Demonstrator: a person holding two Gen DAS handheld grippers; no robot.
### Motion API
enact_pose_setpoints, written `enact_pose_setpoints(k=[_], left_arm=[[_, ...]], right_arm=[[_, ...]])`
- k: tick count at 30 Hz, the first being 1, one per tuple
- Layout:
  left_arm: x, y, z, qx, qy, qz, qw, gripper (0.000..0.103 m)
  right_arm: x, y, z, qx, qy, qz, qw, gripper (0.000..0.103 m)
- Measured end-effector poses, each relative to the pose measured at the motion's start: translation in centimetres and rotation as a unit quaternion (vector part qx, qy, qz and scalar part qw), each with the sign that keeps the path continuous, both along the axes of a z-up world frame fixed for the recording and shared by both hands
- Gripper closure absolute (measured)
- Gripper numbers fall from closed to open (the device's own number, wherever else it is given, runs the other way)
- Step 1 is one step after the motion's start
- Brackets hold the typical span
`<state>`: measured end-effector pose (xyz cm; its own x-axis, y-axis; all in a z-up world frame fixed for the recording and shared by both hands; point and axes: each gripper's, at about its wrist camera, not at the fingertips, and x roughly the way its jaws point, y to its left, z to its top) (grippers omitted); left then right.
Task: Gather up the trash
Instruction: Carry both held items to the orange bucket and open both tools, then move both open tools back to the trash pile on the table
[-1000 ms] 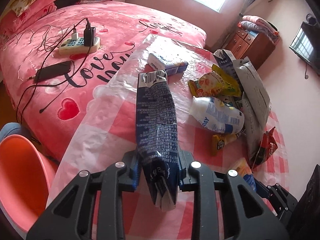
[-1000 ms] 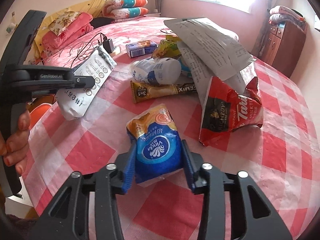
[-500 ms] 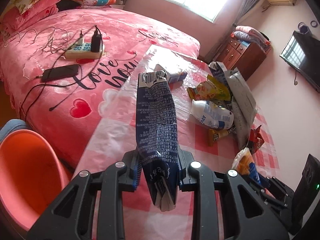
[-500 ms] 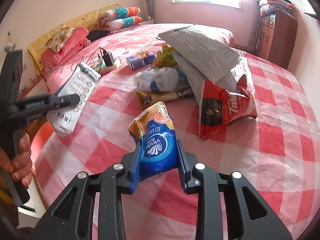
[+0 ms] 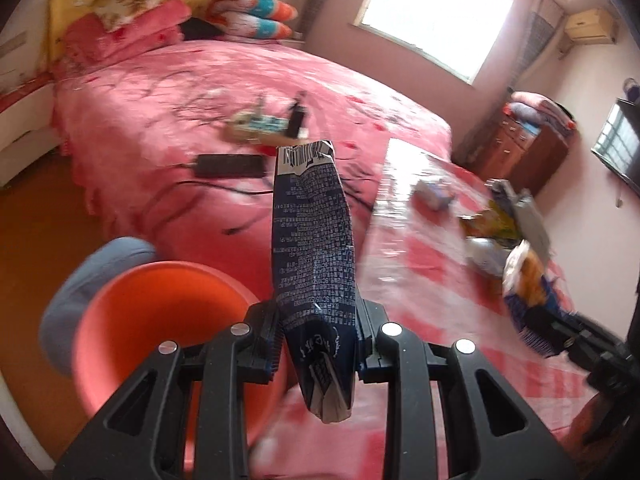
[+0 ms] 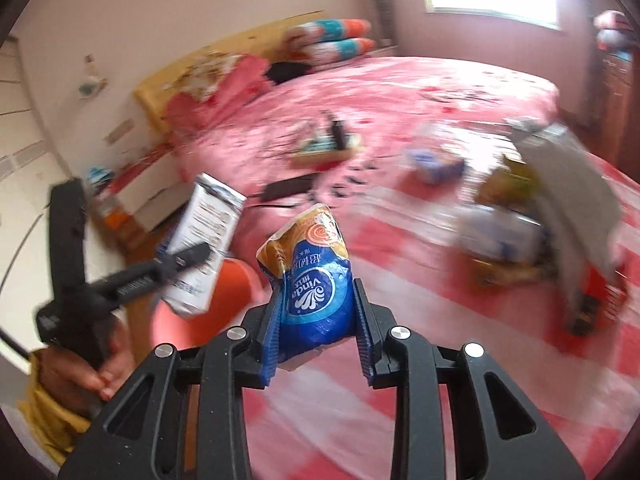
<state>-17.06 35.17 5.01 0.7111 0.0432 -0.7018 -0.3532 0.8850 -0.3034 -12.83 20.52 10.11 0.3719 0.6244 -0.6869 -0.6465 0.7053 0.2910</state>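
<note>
I am carrying both pieces off the checkered bench [image 5: 420, 248] now — left claw [image 5: 316, 344] clamped on the dark blue wrapper [image 5: 314, 248], right claw [image 6: 316, 328] clamped on the Vinda tissue pack [image 6: 312, 280], lifted clear — toward the near-left orange bin [image 5: 160, 304].

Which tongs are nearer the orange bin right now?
Left. The left tongs, shut on the dark blue packet, sit at the orange bin rim. The right tongs, gripping the Vinda pack, are over the checked cloth.

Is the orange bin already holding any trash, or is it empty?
Cannot tell fully: the visible inside of the orange bin looks bare, but the left gripper hides part.
</note>
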Motion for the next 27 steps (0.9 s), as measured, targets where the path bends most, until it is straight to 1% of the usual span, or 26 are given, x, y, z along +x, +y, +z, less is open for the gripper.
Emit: enact_pose_setpoints(k=[4, 9, 10, 12, 13, 14, 15, 16, 18, 20, 25, 27], left_arm=[[-2.1, 3.3, -1.9, 0.003, 0.024, 0.032, 0.9992, 0.074], [-3.9, 6.2, -4.8, -0.005, 0.055, 0.057, 0.9968, 0.074], [-4.2, 6.7, -5.5, -0.006, 0.062, 0.06, 0.9963, 0.074], [-4.5, 7.2, -6.5, -0.004, 0.075, 0.066, 0.995, 0.073], [-4.7, 7.7, -7.3, -0.001, 0.084, 0.071, 0.9939, 0.07], [-4.7, 7.9, -7.8, 0.004, 0.09, 0.071, 0.9934, 0.057], [-4.9, 7.9, -8.3, 0.011, 0.096, 0.073, 0.9926, 0.035], [-5.0, 8.1, -8.7, 0.018, 0.101, 0.077, 0.9918, 0.029], [-5.3, 8.3, -9.2, 0.032, 0.104, 0.084, 0.9905, 0.028], [-5.5, 8.3, -9.3, 0.046, 0.101, 0.088, 0.9898, 0.028], [-6.6, 7.8, -8.2, 0.062, 0.043, 0.105, 0.9916, 0.027], [-6.7, 7.2, -7.5, 0.081, 0.026, 0.11, 0.9902, 0.026]], right_arm=[[-0.4, 5.3, -0.4, 0.004, 0.013, 0.05, 0.999, 0.069], [-1.5, 11.1, -2.7, -0.01, 0.032, 0.099, 0.994, 0.066], [-1.6, 12.0, -3.4, -0.012, 0.038, 0.107, 0.993, 0.063], [-1.8, 13.9, -5.0, -0.019, 0.05, 0.121, 0.991, 0.05], [-2.0, 14.3, -5.6, -0.02, 0.056, 0.125, 0.99, 0.042], [-2.2, 14.6, -6.1, -0.021, 0.06, 0.123, 0.99, 0.036], [-2.3, 14.3, -6.5, -0.023, 0.06, 0.116, 0.991, 0.032], [-2.2, 14.1, -6.7, -0.022, 0.06, 0.109, 0.992, 0.026], [-2.0, 12.7, -6.6, -0.016, 0.055, 0.088, 0.994, 0.022], [-1.7, 11.0, -6.4, -0.013, 0.044, 0.066, 0.997, 0.014], [-0.8, 6.2, -5.3, 0.012, 0.013, 0.006, 1.0, 0.014], [-0.6, 4.6, -5.1, 0.026, 0.009, -0.009, 1.0, 0.014]])
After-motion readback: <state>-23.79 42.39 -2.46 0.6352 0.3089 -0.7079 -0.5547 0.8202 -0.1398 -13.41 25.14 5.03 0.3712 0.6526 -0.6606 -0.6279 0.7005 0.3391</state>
